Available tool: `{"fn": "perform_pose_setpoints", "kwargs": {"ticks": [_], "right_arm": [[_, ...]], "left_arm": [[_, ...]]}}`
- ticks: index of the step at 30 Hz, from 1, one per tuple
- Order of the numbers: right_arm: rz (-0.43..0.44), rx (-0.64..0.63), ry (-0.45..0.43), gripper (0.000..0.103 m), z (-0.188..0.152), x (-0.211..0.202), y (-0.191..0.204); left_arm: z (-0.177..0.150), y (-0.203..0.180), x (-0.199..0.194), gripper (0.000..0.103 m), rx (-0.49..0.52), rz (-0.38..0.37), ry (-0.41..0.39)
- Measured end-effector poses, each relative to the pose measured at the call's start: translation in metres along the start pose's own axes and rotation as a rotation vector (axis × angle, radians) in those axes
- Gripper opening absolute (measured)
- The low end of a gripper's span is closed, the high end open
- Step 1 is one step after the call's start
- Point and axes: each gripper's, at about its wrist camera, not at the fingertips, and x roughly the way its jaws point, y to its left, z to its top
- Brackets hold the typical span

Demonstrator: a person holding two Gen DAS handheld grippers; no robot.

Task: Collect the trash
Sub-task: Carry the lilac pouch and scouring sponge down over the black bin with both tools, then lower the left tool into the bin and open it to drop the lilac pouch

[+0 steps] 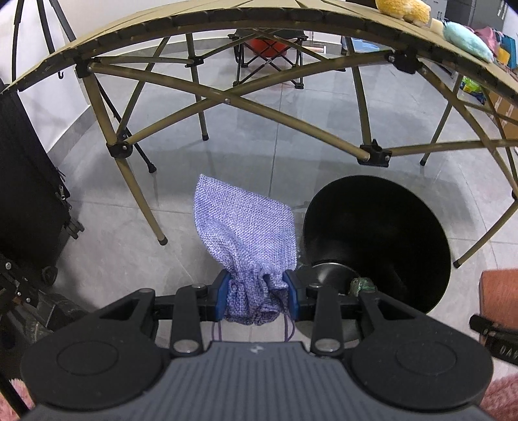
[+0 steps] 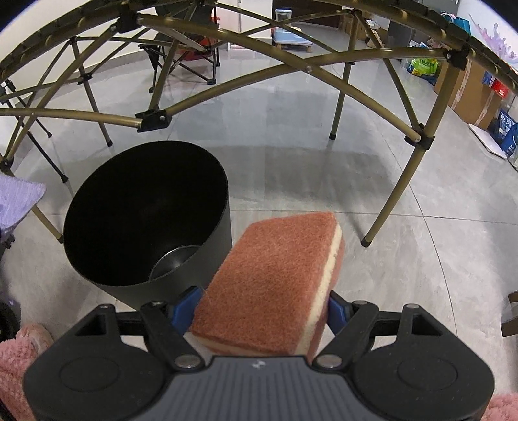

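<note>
A purple woven drawstring pouch (image 1: 244, 233) is gripped at its gathered neck by the nearly closed left gripper (image 1: 257, 293), beside a round black bin (image 2: 145, 217) on grey floor tiles. A pink scouring sponge (image 2: 272, 288) is clamped in the wider-spread right gripper (image 2: 259, 307), just right of the bin.

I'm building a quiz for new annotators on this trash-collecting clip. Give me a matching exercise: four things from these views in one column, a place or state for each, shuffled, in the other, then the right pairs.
Things:
1. purple drawstring pouch
2. sponge
3. black bin
4. yellow plush toy

Places or states:
A. lying on the folding table
B. standing open on the floor
C. clamped by its gathered neck in the left gripper
D. gripped by its sides in the right gripper

Pairs: 1-C, 2-D, 3-B, 4-A
</note>
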Motion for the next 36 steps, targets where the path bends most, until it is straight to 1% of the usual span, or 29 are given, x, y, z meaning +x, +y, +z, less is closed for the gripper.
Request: {"fn": "perform_pose_setpoints", "kwargs": {"ticks": [6, 12, 21, 36], "right_arm": [[-0.014, 0.016, 0.015, 0.077, 0.000, 0.005, -0.007], [-0.026, 0.042, 0.024, 0.077, 0.000, 0.010, -0.018], [-0.044, 0.083, 0.025, 0.077, -0.001, 0.013, -0.034], [-0.059, 0.145, 0.029, 0.077, 0.006, 0.024, -0.048]], "left_arm": [[0.013, -0.015, -0.002, 0.035, -0.011, -0.033, -0.005], [0.022, -0.038, -0.002, 0.035, 0.007, -0.065, -0.004], [0.030, -0.074, 0.005, 0.035, 0.038, -0.106, 0.020], [0.041, -0.119, 0.039, 0.035, 0.036, -0.146, 0.125]]}}
